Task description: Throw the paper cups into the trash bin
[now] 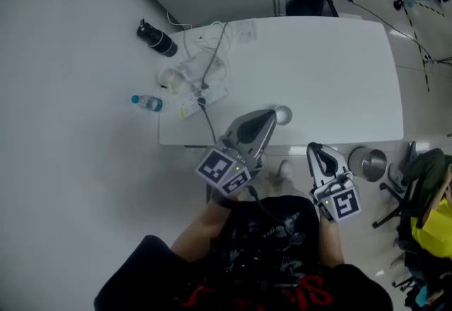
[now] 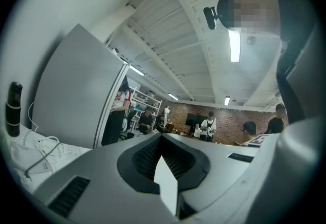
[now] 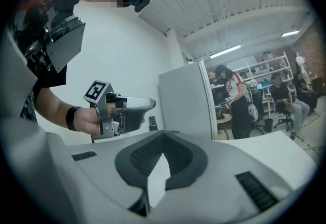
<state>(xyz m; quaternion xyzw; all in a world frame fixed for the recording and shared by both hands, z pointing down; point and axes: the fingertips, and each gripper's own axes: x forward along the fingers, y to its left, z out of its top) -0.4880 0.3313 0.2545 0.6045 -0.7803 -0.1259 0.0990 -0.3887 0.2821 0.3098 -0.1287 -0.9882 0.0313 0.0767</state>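
left gripper (image 1: 270, 116), right gripper (image 1: 315, 150): jaws together (paper cup (image 1: 283, 116) by left)

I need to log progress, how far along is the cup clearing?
Done: nothing visible; the trash bin can't be seen into. In hand: nothing, the left gripper and right gripper are both shut and empty. To do: what looks like a paper cup sits on the table by the left gripper, waiting to be binned.
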